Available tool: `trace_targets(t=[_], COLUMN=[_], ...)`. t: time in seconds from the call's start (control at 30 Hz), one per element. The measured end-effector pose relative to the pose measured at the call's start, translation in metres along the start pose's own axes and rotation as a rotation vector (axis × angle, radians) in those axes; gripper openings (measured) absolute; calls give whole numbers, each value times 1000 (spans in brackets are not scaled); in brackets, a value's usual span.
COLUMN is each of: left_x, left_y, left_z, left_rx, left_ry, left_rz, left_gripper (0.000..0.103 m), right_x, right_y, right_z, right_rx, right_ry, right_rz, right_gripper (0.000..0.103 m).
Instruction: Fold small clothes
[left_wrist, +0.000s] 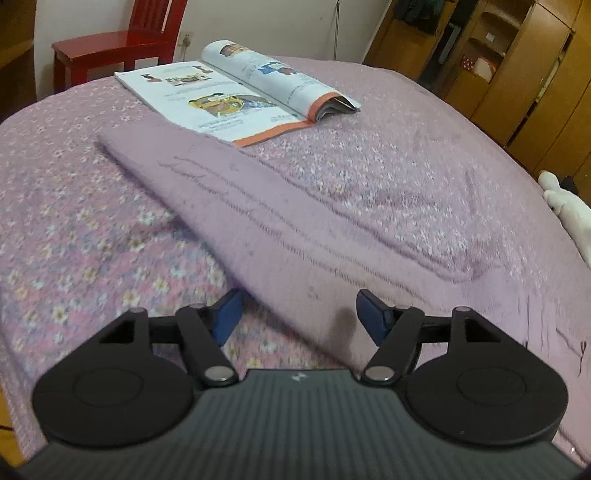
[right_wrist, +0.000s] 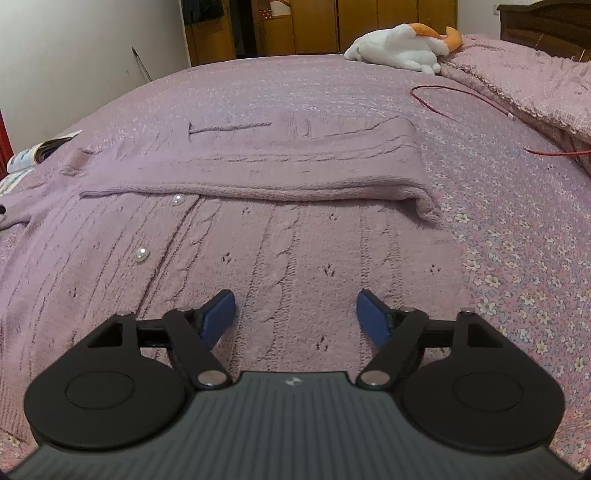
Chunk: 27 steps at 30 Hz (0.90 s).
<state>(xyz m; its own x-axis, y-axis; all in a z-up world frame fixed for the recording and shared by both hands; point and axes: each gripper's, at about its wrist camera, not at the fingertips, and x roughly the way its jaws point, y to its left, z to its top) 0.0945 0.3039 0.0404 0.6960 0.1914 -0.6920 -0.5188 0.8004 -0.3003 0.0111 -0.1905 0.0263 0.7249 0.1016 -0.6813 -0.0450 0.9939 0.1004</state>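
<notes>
Bedroom scene: a bed (right_wrist: 498, 229) under a pink floral cover carries a lilac knitted cardigan (right_wrist: 258, 240) lying flat at its centre, an open magazine (left_wrist: 236, 88) toward 11 o'clock and a white plush toy (right_wrist: 402, 48) toward 1 o'clock. One side panel is already folded over the pearl-buttoned front; by my judgement the near side and the crosswise folds remain. Both the left tongs (left_wrist: 297, 314) and right tongs (right_wrist: 295, 314) hover wide open over the knit, gripping nothing.

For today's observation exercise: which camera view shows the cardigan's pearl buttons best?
The right wrist view. There the lilac cardigan lies spread on the bed with two pearl buttons plainly visible on its front. The left wrist view shows only a blurred, folded stretch of the cardigan, no buttons.
</notes>
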Motion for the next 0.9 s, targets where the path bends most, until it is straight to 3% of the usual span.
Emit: trace_targets(t=[0.27,0.5,0.73,0.9], left_x=[15,18,25,27], left_y=[7,-1,-4,-2], left_z=[15,13,16,19], left_rx=[-38,36,20,18], left_ry=[-27,-47,-77,-84], left_rz=[-25,3,34,47], left_gripper=[70,70,70,69], right_x=[4,6,4,8], right_y=[5,8,9,13], right_z=[1,0,-3,-1], right_rx=[-4,5,12,13], right_ry=[3,-5,-13,13], right_rz=[-5,-9,-19,-31], right_gripper=[88,94,95,102])
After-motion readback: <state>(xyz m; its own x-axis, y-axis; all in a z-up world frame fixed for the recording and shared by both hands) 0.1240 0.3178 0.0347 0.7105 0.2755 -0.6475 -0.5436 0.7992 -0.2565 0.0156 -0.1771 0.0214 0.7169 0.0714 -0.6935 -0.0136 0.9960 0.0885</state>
